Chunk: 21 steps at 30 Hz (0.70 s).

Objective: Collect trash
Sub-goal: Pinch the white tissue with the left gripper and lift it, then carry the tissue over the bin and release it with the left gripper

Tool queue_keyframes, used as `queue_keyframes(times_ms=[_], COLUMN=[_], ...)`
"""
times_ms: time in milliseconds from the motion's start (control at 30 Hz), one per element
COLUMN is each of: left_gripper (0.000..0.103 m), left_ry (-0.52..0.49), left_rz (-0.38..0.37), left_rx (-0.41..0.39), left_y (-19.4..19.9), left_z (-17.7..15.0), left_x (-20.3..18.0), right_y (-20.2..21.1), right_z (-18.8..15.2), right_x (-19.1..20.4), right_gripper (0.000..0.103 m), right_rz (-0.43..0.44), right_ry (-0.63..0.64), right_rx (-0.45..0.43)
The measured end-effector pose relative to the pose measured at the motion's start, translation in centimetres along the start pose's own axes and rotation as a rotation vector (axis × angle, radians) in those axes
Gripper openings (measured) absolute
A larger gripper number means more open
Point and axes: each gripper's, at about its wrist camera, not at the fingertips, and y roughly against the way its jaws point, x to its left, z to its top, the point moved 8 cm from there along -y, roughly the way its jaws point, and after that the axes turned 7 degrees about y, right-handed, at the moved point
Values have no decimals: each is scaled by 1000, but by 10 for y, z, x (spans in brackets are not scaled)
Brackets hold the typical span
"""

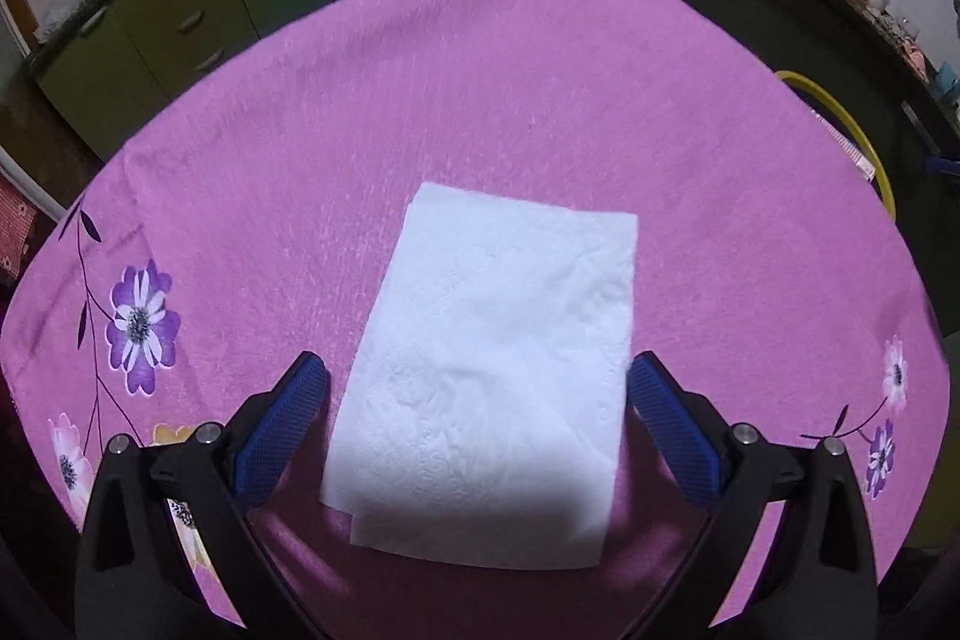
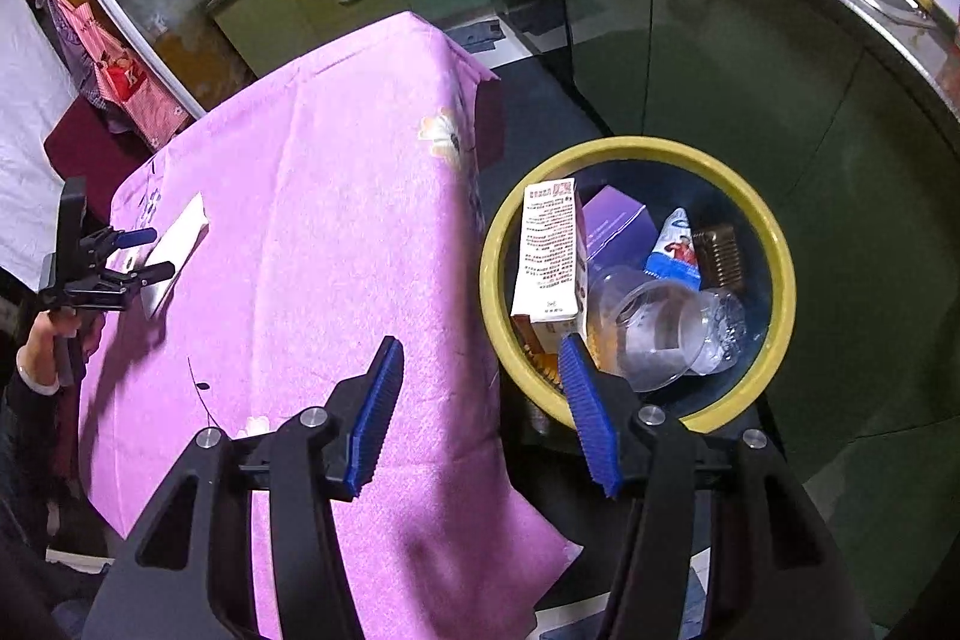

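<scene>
Because the paper napkin (image 1: pixel 486 370) lies flat on the pink tablecloth (image 1: pixel 420 100), you keep the left gripper (image 1: pixel 477 376) fully spread astride it, gripping nothing, while the right gripper (image 2: pixel 480 358) hangs half-open and empty beside the bin (image 2: pixel 780 244).

A napkin (image 1: pixel 486 376) is lying on the table (image 1: pixel 420 100), toward its left side, between the left gripper's (image 1: pixel 477 370) spread fingers. The bin (image 2: pixel 774 244) is standing right of the table, holding a carton (image 2: pixel 549 256), a cup (image 2: pixel 654 334) and wrappers.

Left black gripper with blue pads (image 1: pixel 477 364) spread wide, tilted down; right black gripper with blue pads (image 2: pixel 480 352) half-spread, empty, tilted down.
</scene>
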Motion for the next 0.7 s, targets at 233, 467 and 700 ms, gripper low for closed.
queue_keyframes(times_ms=[233,467,700], left_gripper=[94,54,8], left_ry=[24,-40,-19], left_rz=[-47,-12,-63], left_rx=[6,-13,9], left_y=[0,11,19], left_z=[-4,-16,-24], left_x=[-5,-24,-36], right_y=[-10,-8,-4], right_z=[1,2,-2], right_x=[3,10,13], right_gripper=[56,59,59], right_rz=[16,26,35], right_ry=[6,18,23], right_rx=[10,2,-10])
